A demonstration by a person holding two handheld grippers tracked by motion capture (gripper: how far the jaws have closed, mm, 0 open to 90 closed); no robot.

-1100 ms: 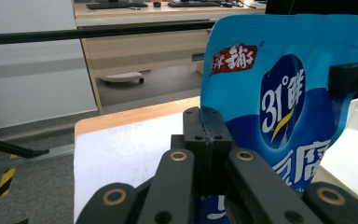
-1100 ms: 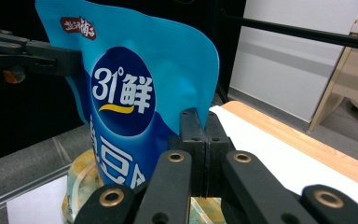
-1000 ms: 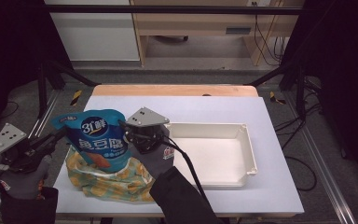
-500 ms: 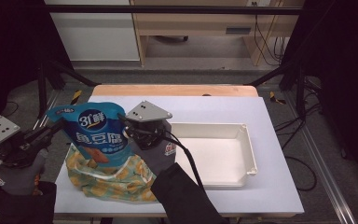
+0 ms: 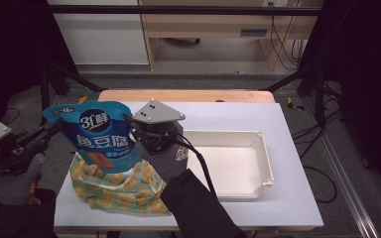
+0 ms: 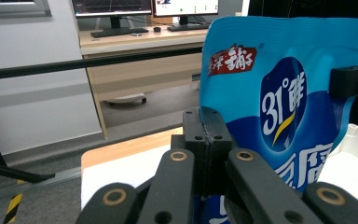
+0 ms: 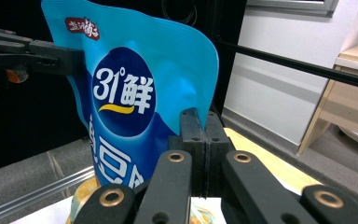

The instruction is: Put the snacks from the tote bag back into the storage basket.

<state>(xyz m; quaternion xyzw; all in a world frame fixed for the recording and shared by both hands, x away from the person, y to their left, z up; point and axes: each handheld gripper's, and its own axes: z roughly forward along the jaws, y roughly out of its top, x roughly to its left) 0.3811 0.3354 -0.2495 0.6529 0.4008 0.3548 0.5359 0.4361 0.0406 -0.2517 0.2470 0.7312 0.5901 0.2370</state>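
A blue snack pouch with white lettering hangs upright between my two grippers. Its lower end dips into a yellow patterned cloth bag lying on the table. My left gripper is shut on the pouch's upper left edge. My right gripper is shut on its upper right edge. In the left gripper view the shut jaws pinch the edge of the pouch. In the right gripper view the jaws clamp the other edge of the pouch.
A shallow white tray lies on the white table to the right of the cloth bag. A wooden strip runs along the table's far edge. Black stand legs and cables lie on the floor beyond.
Both grippers have lifted the pouch a little higher out of the cloth bag, and it has drifted slightly left. Both grips are unchanged.
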